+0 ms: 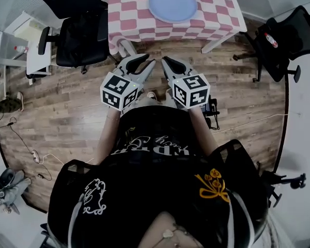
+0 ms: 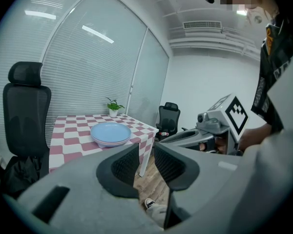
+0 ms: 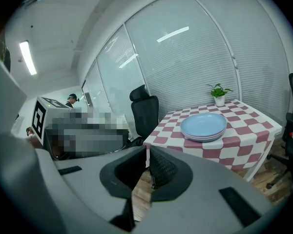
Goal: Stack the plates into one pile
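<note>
Hidden or unclear: in the head view the person's torso fills the lower half of the frame, and the marker cubes cover both hands. The top of that frame cuts off the far edge of the table (image 1: pixel 129 4). The plates (image 1: pixel 173 4) sit in one blue pile on the checked cloth. How many are in the pile cannot be made out in any view.

Left gripper (image 1: pixel 143 63): jaws a little apart, with a narrow gap and nothing between them. Through that gap only the wooden floor (image 1: pixel 67 112) and a shoe (image 2: pixel 150 204) show. The pile lies well beyond the tips, ahead and to their left.

Right gripper (image 1: pixel 170 65): jaws drawn together, tips meeting, with only a thin slit lower down and nothing held. The pile lies well beyond these tips, ahead and to their right.

The two grippers are held close together in front of the chest, tips angled towards each other and well short of the table edge.

Surroundings: a small potted plant (image 3: pixel 218 92) stands on the table behind the pile. A black office chair (image 1: pixel 80 35) stands beside the table, on the left jaws' side. A second chair (image 1: pixel 281 40) stands off to the right jaws' side, apart from the table. Bare floor lies between the jaw tips and the table.
</note>
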A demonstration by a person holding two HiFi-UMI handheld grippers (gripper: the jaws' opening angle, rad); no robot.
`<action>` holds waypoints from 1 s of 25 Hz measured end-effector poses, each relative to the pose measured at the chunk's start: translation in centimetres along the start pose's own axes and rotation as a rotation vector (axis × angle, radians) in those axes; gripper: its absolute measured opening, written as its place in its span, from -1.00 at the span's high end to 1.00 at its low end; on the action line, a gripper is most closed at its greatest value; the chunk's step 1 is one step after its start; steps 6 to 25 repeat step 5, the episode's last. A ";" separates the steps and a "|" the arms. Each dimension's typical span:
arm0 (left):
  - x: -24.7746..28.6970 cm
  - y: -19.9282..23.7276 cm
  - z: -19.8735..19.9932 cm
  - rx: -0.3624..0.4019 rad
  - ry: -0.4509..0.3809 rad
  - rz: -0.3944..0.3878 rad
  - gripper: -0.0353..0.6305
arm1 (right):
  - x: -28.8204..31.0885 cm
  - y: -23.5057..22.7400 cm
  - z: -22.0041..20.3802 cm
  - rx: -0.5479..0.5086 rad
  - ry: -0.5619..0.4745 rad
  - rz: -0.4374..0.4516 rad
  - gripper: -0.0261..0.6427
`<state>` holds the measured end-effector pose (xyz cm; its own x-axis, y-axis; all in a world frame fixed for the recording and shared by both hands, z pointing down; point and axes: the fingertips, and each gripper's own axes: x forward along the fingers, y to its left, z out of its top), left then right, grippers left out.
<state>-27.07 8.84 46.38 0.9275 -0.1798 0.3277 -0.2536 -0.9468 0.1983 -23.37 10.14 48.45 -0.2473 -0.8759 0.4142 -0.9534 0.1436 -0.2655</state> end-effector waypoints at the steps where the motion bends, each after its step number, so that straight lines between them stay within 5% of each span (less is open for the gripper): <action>1: -0.1 0.3 0.0 -0.002 -0.002 0.007 0.57 | 0.2 0.1 0.0 -0.004 0.002 0.005 0.84; 25: -0.1 1.3 0.1 -0.003 -0.014 0.040 0.57 | 0.7 -0.1 0.0 -0.018 0.001 0.021 0.84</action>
